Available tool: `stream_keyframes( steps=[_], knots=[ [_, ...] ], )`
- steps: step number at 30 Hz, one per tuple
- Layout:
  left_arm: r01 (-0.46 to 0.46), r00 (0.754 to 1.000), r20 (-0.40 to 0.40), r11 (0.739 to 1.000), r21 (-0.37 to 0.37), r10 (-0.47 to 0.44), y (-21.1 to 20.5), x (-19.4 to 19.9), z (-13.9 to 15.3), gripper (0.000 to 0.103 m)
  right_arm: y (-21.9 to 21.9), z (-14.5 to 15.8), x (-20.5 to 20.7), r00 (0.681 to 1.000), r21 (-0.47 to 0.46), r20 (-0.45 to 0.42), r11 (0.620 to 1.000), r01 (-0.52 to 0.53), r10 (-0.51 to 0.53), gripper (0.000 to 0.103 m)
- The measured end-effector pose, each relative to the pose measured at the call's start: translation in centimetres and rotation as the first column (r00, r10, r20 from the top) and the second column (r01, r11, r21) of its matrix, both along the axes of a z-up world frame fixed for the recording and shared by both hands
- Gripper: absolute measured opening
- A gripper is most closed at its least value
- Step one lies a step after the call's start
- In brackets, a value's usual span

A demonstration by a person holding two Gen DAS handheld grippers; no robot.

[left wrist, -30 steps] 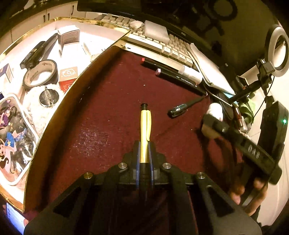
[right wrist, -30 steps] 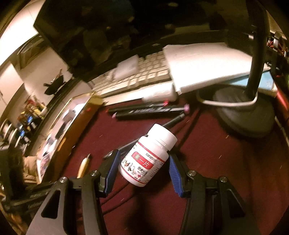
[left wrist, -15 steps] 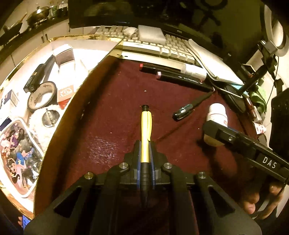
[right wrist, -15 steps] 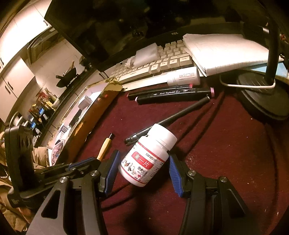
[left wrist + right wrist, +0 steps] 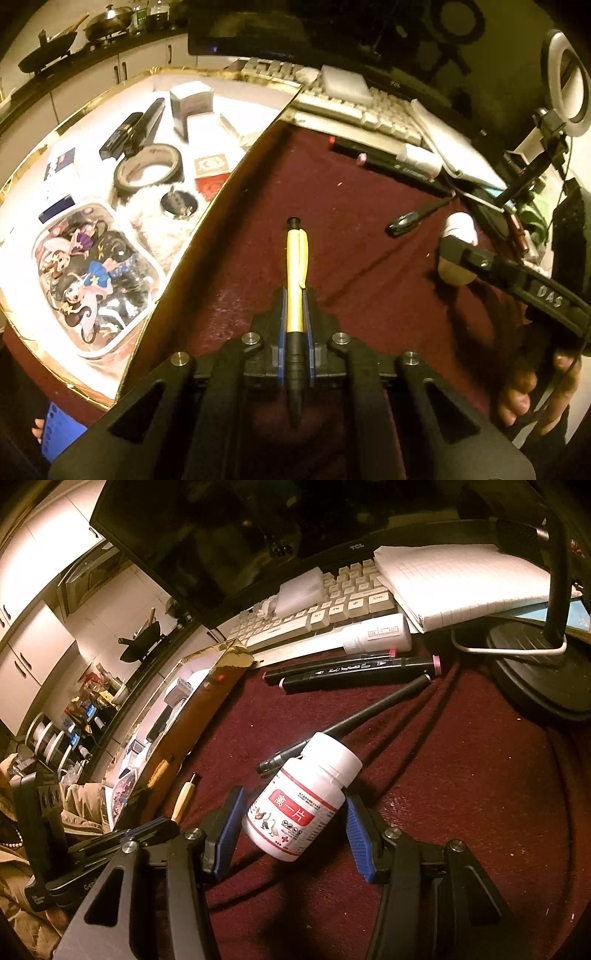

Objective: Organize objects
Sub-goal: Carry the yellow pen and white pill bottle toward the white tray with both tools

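Observation:
My left gripper [image 5: 296, 299] is shut on a yellow pen [image 5: 296, 262] with a black grip, held above the dark red cloth [image 5: 325, 192]. The gold-edged white tray [image 5: 242, 168] with several items lies to its left. My right gripper [image 5: 291, 808] has its jaws around a tilted white pill bottle [image 5: 301, 801] with a red label. The right pad touches the bottle; a small gap shows at the left pad. The bottle [image 5: 458, 240] and the right gripper's finger [image 5: 517, 277] also show in the left wrist view. The pen tip [image 5: 186, 794] shows in the right wrist view.
On the cloth lie two black markers [image 5: 354, 672], a black pen [image 5: 343, 727] and a small white bottle [image 5: 376, 635]. Behind stand a keyboard [image 5: 317, 613], a notebook [image 5: 458, 579], a monitor and a lamp base [image 5: 535, 672]. The tray holds a tape roll [image 5: 147, 170], boxes and a cartoon dish [image 5: 92, 273].
My left gripper has lifted and pulled back with the pen, bringing more of the tray into view. My right gripper has risen with the bottle between its jaws.

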State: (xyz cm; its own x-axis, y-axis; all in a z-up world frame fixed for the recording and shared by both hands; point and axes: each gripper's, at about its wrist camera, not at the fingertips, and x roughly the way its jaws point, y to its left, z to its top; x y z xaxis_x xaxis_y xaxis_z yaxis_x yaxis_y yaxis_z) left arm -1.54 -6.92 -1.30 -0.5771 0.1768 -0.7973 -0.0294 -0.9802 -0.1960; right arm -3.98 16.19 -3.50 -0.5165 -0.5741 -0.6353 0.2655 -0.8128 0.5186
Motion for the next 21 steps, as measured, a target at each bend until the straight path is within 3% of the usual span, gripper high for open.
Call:
stream_keyframes(
  steps=[7, 14, 21],
  knots=[
    [-0.028, 0.997, -0.071, 0.999, 0.021, 0.029, -1.4, 0.6, 2.2, 0.007, -0.5, 1.3, 1.1, 0.998, -0.004, -0.059, 1.0, 0.01, -0.011, 0.052],
    [-0.097, 0.987, -0.116, 0.989, 0.112, 0.11, -5.3, 0.4, 4.8, 0.007, -4.9, 3.8, 0.4, 0.988, 0.02, -0.091, 0.992, -0.123, 0.124, 0.052],
    [-0.233, 0.952, -0.17, 0.963, 0.139, 0.255, -11.0, -1.3, 7.4, 0.007, -10.2, 5.7, -2.6, 0.966, 0.058, -0.102, 0.971, -0.23, 0.235, 0.052]
  ],
)
